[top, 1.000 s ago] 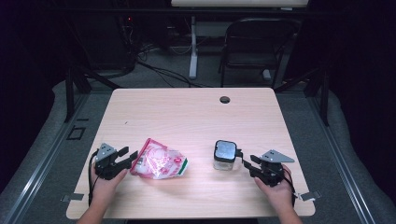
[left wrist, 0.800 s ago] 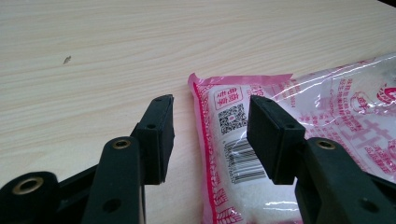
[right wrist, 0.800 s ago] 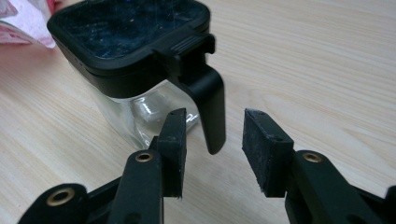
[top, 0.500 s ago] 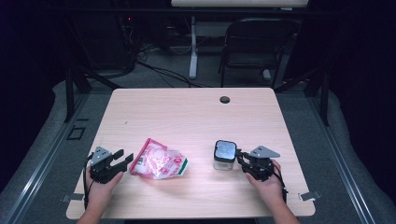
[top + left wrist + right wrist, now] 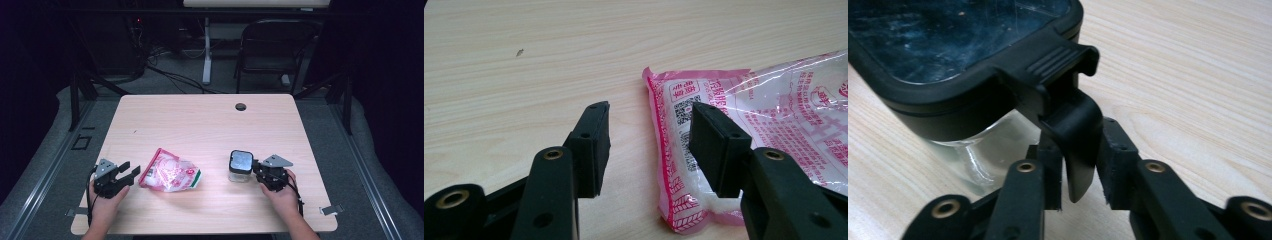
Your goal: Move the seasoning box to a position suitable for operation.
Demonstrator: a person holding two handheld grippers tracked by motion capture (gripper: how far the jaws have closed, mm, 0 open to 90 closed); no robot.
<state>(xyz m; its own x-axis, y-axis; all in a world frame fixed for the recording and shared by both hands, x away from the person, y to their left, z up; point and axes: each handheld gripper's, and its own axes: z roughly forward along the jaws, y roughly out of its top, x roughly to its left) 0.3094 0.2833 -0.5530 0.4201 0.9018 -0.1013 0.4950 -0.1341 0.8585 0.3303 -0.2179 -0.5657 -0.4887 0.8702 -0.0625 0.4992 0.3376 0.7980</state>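
Two containers lie on the wooden table (image 5: 200,120). The first is a glass jar (image 5: 240,166) with a dark square lid (image 5: 948,45) clamped on top; it stands upright at about five o'clock on the table, just beside my right gripper (image 5: 261,171). Through the clear wall I can make out nothing inside it. A black latch (image 5: 1073,130) hangs down from the lid's edge, and my right jaws have just been closing around that latch; in the right gripper view they sit tight against both its sides, so I record it as gripped.

The second is a pink and clear plastic bag (image 5: 171,171), sealed, lying flat at about seven o'clock. It holds a white grainy filling (image 5: 684,172), visible through the film. My left gripper (image 5: 129,172) stands open just beside the bag's near end; in the left gripper view one jaw hangs over the bag's corner, the other over bare table, neither pressing on it.
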